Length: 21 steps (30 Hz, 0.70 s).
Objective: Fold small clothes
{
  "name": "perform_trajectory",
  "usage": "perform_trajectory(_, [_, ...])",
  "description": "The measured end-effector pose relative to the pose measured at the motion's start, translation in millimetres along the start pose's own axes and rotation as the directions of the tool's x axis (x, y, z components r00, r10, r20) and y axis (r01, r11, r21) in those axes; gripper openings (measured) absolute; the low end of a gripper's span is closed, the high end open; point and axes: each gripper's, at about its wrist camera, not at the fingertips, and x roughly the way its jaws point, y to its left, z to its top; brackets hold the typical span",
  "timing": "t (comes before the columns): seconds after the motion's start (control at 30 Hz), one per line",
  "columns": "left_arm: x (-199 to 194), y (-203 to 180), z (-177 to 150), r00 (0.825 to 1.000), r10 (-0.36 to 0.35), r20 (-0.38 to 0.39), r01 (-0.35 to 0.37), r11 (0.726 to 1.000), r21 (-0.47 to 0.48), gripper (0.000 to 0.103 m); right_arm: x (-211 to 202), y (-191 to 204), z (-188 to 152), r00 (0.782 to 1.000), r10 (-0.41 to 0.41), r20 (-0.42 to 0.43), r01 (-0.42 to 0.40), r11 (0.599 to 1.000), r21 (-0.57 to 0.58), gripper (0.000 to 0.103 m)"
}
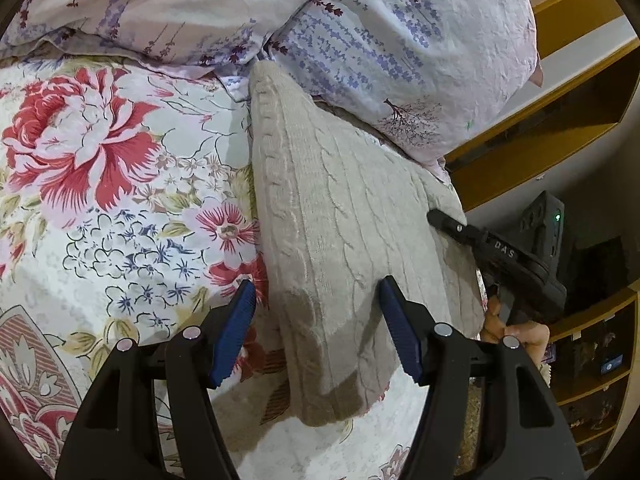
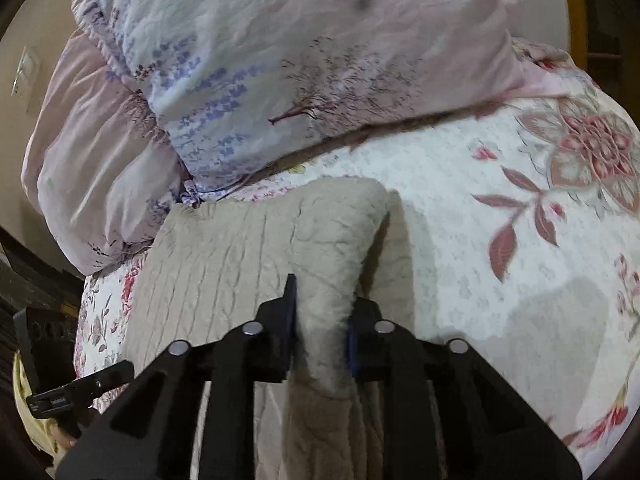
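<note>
Left wrist view
Garment: a beige cable-knit sweater, thick and fuzzy, with raised rope-like ribs along its length; it lies folded into a long wedge on the bed, its narrow end up by the pillows.
Left tool: the left tool hangs over the near end of the knit with its jaws apart; the ridged blue pads stand either side of the fabric and do not press on it.
Right tool: the right tool shows at the sweater's right edge as a black finger lying on the knit, with a hand below it.
Surface: a quilted bedspread, white with large red peonies and small blue outline flowers.
Pillows: two crumpled pillows in pale pink and blue cotton printed with lavender sprigs.
Room: wooden shelving in an ochre tone at right, holding small dark items too blurred to name.

Right wrist view
Right tool: clamped on a raised fold of the sweater, which bunches up between the two pads.
Garment: the remainder lies flat beneath, ribs running away from the camera.
Left tool: a black fingertip at lower left.
Surface: the same bedspread, pink leaves and blooms at right.
Pillows: stacked behind the knit.
</note>
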Motion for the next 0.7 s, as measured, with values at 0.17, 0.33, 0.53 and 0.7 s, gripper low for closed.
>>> perform_trajectory(0.17, [2.6, -5.0, 1.3, 1.000, -0.007, -0.004, 0.007, 1.000, 0.005, 0.064, -25.3, 26.9, 15.4, 0.988, -0.042, 0.152, 0.061, 0.991, -0.120, 0.016])
perform_trajectory(0.33, [9.3, -9.1, -1.2, 1.000, -0.013, -0.021, 0.014, 1.000, 0.022, 0.064, 4.0, 3.5, 12.6, 0.988, -0.155, 0.018, 0.156, 0.987, -0.032, 0.016])
perform_trajectory(0.53, [8.6, -9.5, -2.6, 1.000, -0.009, -0.015, 0.009, 1.000, 0.023, 0.064, -4.4, -11.1, 0.9, 0.992, -0.128, -0.006, 0.128, 0.987, 0.096, 0.018])
perform_trajectory(0.7, [2.2, -11.0, -7.3, 1.000, -0.010, -0.010, 0.010, 1.000, 0.017, 0.064, -27.6, -13.1, -8.4, 0.992, -0.127, 0.011, 0.126, 0.987, 0.105, 0.043])
